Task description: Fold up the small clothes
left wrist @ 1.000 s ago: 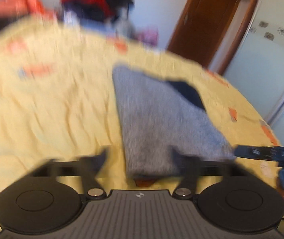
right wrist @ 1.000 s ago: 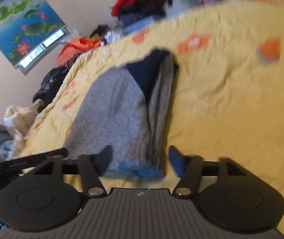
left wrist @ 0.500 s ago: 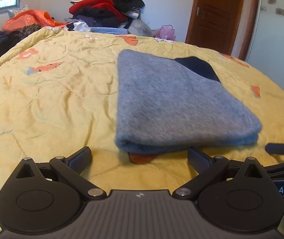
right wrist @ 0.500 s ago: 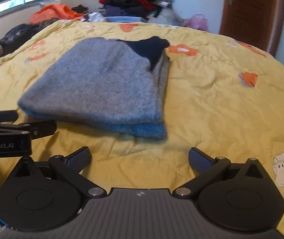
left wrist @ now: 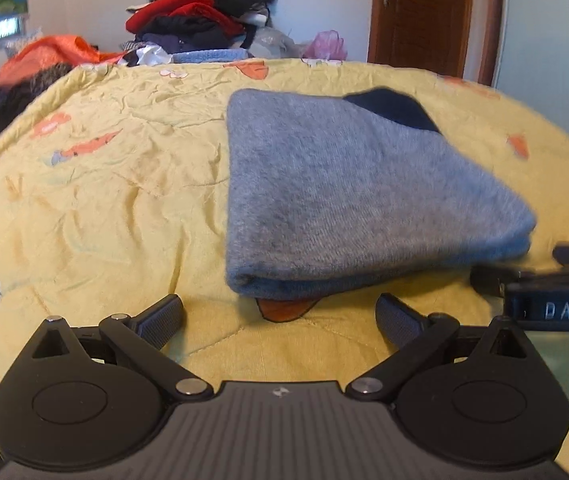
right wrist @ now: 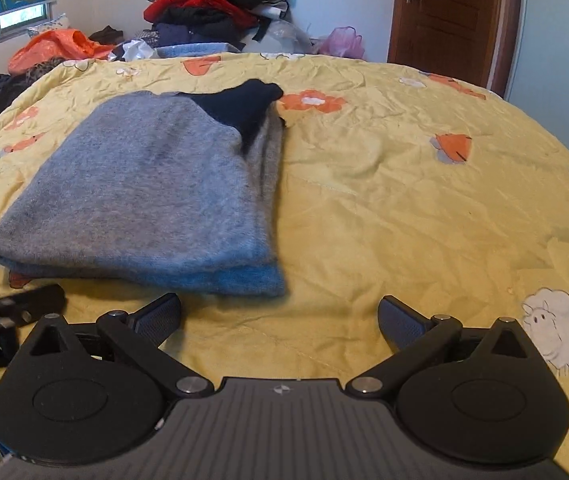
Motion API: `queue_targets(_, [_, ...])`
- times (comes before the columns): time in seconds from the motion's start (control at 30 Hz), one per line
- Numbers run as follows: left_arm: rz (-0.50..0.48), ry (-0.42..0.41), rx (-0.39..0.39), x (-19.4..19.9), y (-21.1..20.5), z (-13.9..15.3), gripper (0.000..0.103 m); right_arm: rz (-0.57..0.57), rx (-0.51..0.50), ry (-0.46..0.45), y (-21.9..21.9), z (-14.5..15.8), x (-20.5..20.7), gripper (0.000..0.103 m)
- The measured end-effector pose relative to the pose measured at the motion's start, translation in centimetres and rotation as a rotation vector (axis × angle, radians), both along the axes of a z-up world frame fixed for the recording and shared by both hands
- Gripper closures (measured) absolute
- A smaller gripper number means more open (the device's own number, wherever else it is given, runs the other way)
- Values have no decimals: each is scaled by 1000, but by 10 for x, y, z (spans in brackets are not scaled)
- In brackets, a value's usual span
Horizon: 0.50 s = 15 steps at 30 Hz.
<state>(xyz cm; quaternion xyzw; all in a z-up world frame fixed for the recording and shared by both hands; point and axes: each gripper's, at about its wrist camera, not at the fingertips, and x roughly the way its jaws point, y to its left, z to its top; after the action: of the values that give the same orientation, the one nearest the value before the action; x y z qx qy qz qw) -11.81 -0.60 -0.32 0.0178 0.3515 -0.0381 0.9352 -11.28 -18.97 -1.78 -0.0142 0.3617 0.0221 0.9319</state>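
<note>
A grey knit garment [left wrist: 348, 188] with a dark navy part at its far end lies folded flat on the yellow quilt [left wrist: 96, 200]. It also shows in the right wrist view [right wrist: 152, 192]. My left gripper [left wrist: 280, 320] is open and empty, just short of the garment's near edge. My right gripper [right wrist: 280, 318] is open and empty, just short of the garment's near right corner. The right gripper's tip shows at the right edge of the left wrist view [left wrist: 556, 276], and the left gripper's tip at the left edge of the right wrist view [right wrist: 8, 304].
A pile of red, black and blue clothes [left wrist: 200, 20] sits beyond the far edge of the bed. Orange cloth [left wrist: 52, 54] lies at the far left. A brown door [left wrist: 420, 16] stands at the back right. The quilt [right wrist: 424, 200] stretches right of the garment.
Both grippers have let go, opened wide and drawn back from the garment's near edge. The garment now lies still and folded on the quilt.
</note>
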Motion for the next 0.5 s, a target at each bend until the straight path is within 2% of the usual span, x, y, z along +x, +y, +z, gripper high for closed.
queue_targets(0.5, [7,-3,-4,0,3,-1,0,-8,1,-31,4,-2,2,0])
